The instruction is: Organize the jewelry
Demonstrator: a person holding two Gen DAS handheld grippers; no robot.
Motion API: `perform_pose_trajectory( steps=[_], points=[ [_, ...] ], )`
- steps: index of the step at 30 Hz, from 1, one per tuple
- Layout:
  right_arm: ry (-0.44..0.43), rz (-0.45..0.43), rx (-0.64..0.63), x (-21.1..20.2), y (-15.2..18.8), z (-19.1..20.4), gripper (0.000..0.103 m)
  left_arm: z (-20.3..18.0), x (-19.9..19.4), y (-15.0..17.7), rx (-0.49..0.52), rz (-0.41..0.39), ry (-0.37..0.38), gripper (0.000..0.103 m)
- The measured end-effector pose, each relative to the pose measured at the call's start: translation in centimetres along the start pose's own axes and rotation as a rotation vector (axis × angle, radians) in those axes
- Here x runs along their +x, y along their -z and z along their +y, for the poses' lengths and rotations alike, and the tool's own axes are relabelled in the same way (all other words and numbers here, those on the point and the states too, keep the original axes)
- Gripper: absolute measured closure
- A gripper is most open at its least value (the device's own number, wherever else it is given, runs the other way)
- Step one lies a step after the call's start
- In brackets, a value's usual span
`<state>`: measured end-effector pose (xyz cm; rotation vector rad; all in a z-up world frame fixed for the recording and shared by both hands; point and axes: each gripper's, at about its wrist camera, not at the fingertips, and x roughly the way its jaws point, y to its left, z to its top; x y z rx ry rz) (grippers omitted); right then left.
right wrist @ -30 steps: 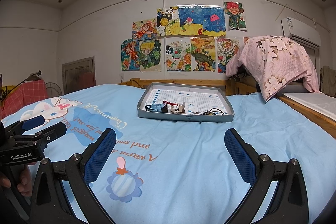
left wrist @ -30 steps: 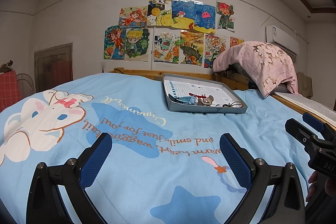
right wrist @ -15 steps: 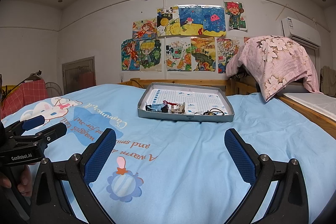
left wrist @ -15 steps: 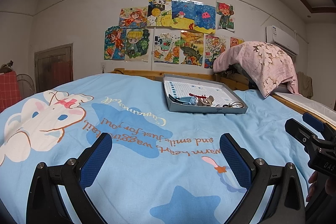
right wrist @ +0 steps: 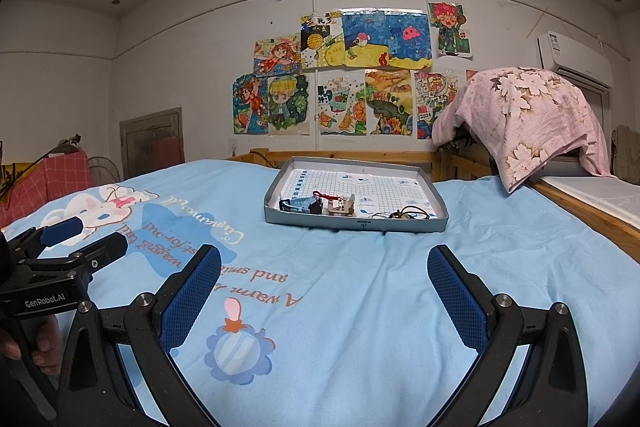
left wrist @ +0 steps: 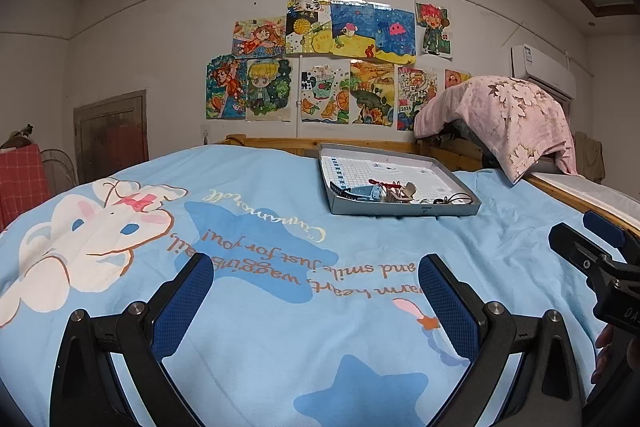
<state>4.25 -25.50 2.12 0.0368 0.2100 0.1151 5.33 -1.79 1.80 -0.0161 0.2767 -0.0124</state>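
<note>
Both my grippers, left [left wrist: 316, 291] and right [right wrist: 324, 287], hover low over the blue bedspread [right wrist: 360, 307], jaws wide apart, holding nothing. Jewelry [right wrist: 320, 205] lies bunched at the front of the grey tray [right wrist: 356, 225], well ahead. Risk: cords look tangled; pinching one piece may drag others, or tip the tray on soft bedding.

The small jewelry pieces [right wrist: 340, 205] clustered at the near edge of the grey tray [right wrist: 356, 225] are too small and tangled to tell apart; only a red strand, a blue band and dark cords show. In the left wrist view, the right hand-held gripper [left wrist: 592, 247] is cut off by the right edge, its fingertips only partly visible. The pink floral cloth [right wrist: 524, 115] hides whatever it drapes over. The bed [right wrist: 360, 307] runs past the lower edges.
</note>
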Motion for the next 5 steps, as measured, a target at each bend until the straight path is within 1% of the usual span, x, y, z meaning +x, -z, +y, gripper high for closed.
perform_pose_trajectory(
  steps=[5],
  points=[
    [-0.002, 0.001, -0.001, -0.01, 0.17, 0.03, 0.002, 0.01, -0.01, -0.01, 0.0, -0.002, 0.001, 0.0]
  ],
)
